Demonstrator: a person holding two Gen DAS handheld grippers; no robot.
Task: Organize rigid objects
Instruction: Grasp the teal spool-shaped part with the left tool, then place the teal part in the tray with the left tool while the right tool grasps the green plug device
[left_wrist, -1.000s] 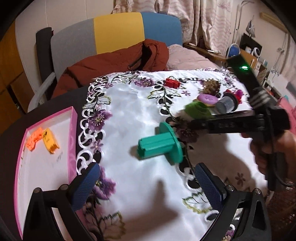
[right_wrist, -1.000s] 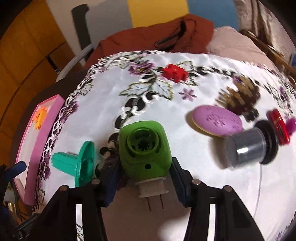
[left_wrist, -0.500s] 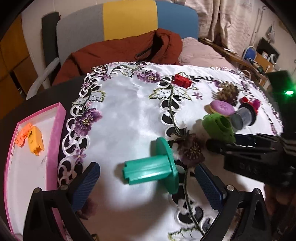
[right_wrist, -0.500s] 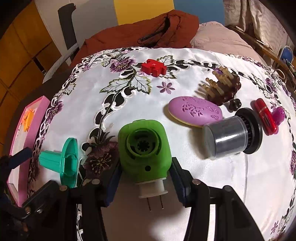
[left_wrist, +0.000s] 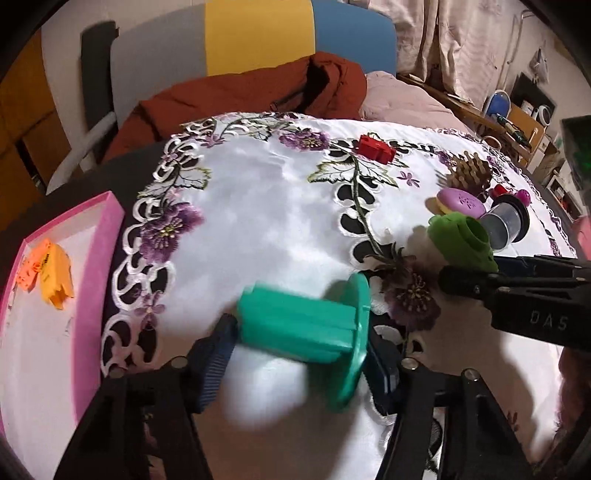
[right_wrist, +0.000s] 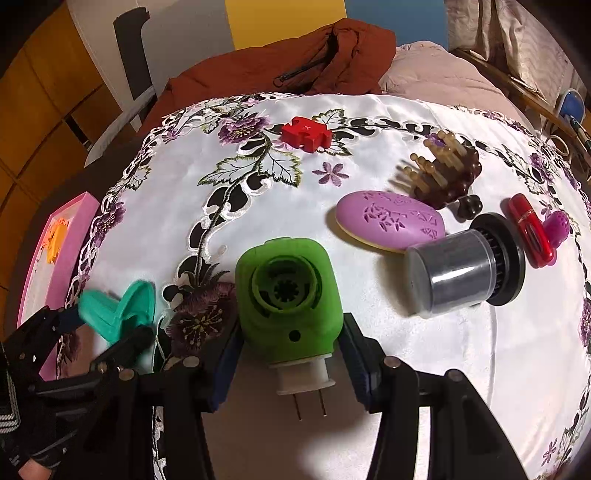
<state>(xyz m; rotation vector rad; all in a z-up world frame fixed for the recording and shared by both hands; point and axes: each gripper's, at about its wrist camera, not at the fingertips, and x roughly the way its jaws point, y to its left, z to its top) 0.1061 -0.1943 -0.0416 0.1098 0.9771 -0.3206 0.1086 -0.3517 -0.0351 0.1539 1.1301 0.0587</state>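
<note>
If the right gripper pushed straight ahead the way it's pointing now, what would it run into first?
Nothing right away: the right gripper already grips the green plug-in device. Beyond it lies bare white tablecloth, then probably the red puzzle piece, though depth is unclear.

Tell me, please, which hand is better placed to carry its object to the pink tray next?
Left, probably. The left gripper, whose jaws have just been closing, brackets the teal spool right beside the pink tray; the right gripper holds the green plug-in farther away.
</note>
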